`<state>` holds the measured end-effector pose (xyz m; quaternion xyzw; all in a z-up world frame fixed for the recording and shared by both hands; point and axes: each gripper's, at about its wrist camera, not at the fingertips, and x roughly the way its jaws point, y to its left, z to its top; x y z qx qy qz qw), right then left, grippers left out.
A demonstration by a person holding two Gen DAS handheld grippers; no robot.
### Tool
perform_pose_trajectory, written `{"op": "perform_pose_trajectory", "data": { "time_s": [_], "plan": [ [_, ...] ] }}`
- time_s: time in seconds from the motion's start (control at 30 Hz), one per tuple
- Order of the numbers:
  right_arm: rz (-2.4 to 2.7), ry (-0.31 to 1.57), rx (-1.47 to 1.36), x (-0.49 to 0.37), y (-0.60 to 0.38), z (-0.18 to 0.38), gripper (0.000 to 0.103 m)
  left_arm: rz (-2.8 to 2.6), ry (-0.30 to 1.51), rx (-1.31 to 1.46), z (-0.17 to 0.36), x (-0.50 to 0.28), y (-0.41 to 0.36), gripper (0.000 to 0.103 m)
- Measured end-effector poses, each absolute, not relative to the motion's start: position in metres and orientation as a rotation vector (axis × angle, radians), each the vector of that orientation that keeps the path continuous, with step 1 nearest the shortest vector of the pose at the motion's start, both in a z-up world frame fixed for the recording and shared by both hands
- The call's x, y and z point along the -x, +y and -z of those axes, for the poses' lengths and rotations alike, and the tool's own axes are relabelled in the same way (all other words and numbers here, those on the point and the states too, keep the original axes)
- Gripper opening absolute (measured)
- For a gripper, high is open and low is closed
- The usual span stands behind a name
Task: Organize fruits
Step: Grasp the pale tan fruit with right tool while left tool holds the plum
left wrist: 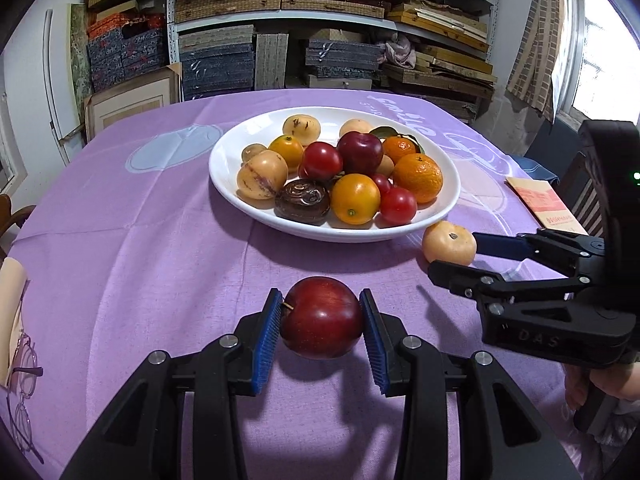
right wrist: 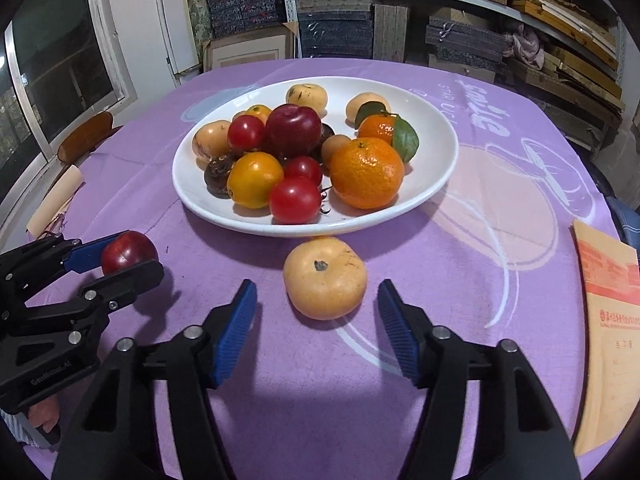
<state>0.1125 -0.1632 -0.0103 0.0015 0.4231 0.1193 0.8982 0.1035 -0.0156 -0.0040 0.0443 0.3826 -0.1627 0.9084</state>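
Left of the white plate [left wrist: 440, 208] piled with fruit, glasses [left wrist: 24, 396] lie. Before the plate, the left gripper [left wrist: 320, 320] pinches a red plum [left wrist: 321, 317]. Just right, the right gripper [right wrist: 316, 312] stands spread around a pale yellow fruit [right wrist: 325, 278], pads apart from it. Envelope [right wrist: 604, 320] farther right.

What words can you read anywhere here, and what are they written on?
"DAS": on the black right gripper.
"GenRobot.AI": on the black left gripper.
"Smile", upside down: on the purple tablecloth.
Smaller tablecloth letters beside it: unreadable.
Red print on the tan paper envelope: too blurred.
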Motion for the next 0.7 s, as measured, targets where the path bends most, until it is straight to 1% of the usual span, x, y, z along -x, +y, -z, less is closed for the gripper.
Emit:
{"op": "perform_pose_trajectory", "data": {
  "time_s": [0.03, 0.23, 0.47, 0.6, 0.7],
  "plan": [
    [-0.245, 0.877, -0.005, -0.114, -0.163, 0.011, 0.043, 0.337, 0.790, -0.089, 0.004, -0.104, -0.015, 0.040],
    [-0.254, 0.856, 0.002, -0.110, -0.164, 0.012, 0.042, 0.339, 0.791, -0.073, 0.001, -0.106, -0.013, 0.040],
    [-0.270, 0.776, -0.042, -0.093, -0.175, -0.019, 0.042, 0.353, 0.734, -0.090, -0.030, -0.116, -0.018, 0.040],
    [-0.246, 0.741, -0.041, -0.107, -0.178, -0.041, 0.042, 0.345, 0.713, -0.098, -0.046, -0.143, -0.027, 0.040],
    [-0.235, 0.743, -0.027, -0.134, -0.172, -0.050, 0.042, 0.338, 0.738, -0.076, -0.047, -0.171, -0.033, 0.040]
  ]
}}
